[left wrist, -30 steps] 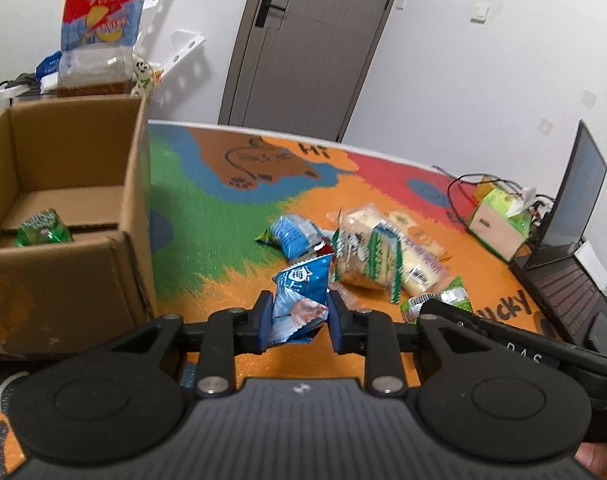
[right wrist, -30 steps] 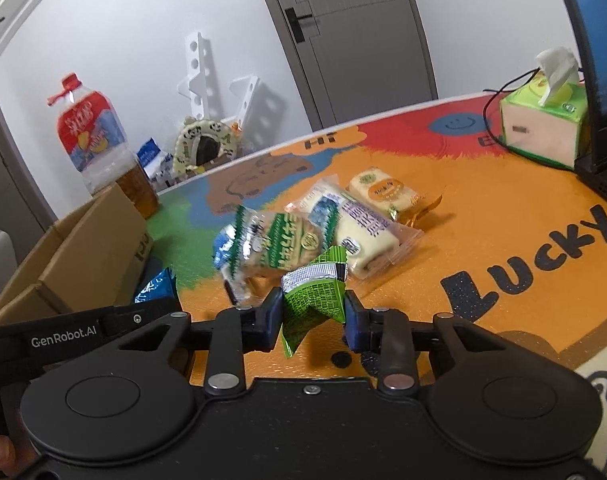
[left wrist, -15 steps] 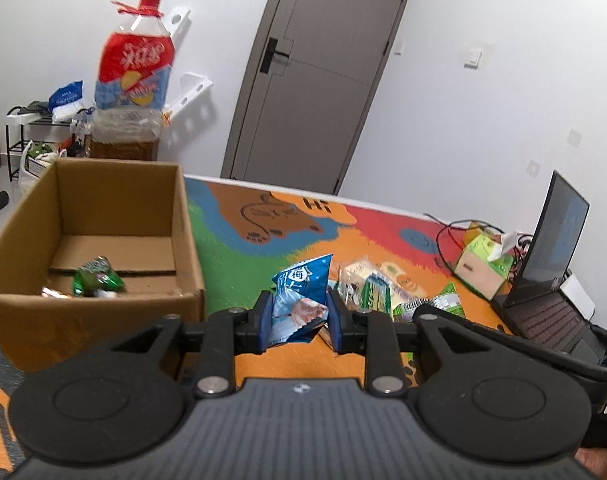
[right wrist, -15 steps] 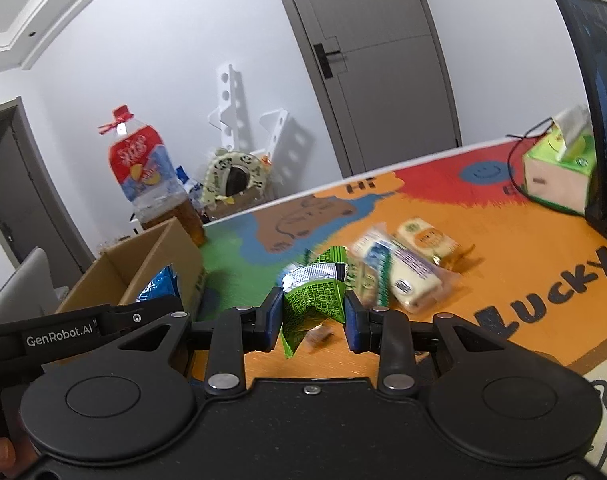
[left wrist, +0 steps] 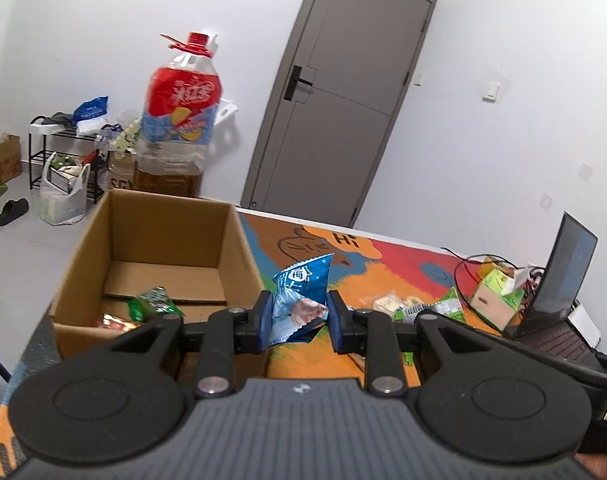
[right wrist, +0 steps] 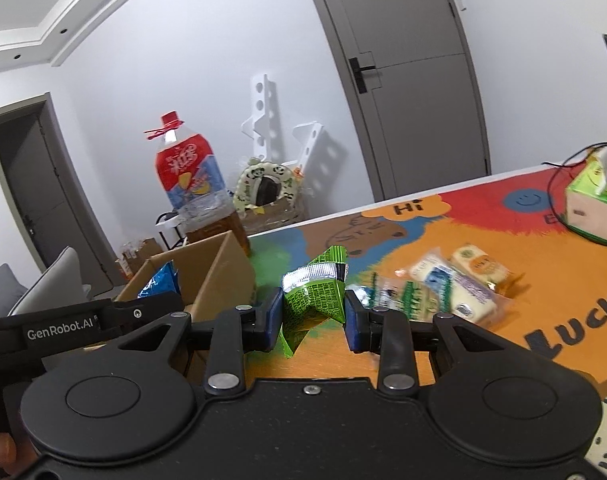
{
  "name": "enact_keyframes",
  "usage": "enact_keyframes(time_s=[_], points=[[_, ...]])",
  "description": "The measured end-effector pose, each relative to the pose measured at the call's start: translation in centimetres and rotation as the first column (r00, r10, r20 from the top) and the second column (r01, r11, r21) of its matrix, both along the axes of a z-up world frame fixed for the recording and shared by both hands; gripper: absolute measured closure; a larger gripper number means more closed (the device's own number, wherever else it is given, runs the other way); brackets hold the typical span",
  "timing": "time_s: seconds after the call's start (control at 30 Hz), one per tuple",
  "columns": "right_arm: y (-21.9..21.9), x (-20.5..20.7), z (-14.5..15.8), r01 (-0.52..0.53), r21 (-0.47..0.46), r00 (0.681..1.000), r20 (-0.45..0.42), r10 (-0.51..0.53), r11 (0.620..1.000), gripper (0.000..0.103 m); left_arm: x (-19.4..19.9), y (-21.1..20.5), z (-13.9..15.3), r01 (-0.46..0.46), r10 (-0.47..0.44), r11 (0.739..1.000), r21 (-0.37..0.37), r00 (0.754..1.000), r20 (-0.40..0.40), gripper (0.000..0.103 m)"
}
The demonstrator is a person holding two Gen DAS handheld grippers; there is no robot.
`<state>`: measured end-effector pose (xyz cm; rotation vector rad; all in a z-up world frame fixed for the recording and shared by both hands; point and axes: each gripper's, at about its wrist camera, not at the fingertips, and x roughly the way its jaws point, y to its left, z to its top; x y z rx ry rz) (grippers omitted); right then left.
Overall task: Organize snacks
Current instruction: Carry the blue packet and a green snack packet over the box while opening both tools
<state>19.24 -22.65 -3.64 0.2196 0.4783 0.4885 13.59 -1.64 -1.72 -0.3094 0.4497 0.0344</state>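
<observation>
Both grippers have lifted up from the table toward the box, the left gripper squeezing a blue snack bag and the right gripper squeezing a green snack bag, so both look ready to drop in

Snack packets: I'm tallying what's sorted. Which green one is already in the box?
The green packet lying on the box floor; the other green one is clamped in the right gripper.

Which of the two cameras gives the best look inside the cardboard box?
The left wrist view: it looks down into the open cardboard box, showing a green packet on its floor. The right wrist view shows only the box's outer side and rim.
</observation>
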Motion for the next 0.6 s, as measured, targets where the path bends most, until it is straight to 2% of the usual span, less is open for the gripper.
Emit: enact_keyframes(time_s=[0.6], points=[[5.1, 0.8, 1.9, -0.061, -0.014, 0.998, 0.033, 0.062, 0.998, 0.071, 0.2, 5.5, 0.5, -0.084, 0.084, 0.996, -0.023, 0.997, 0.001, 0.076]])
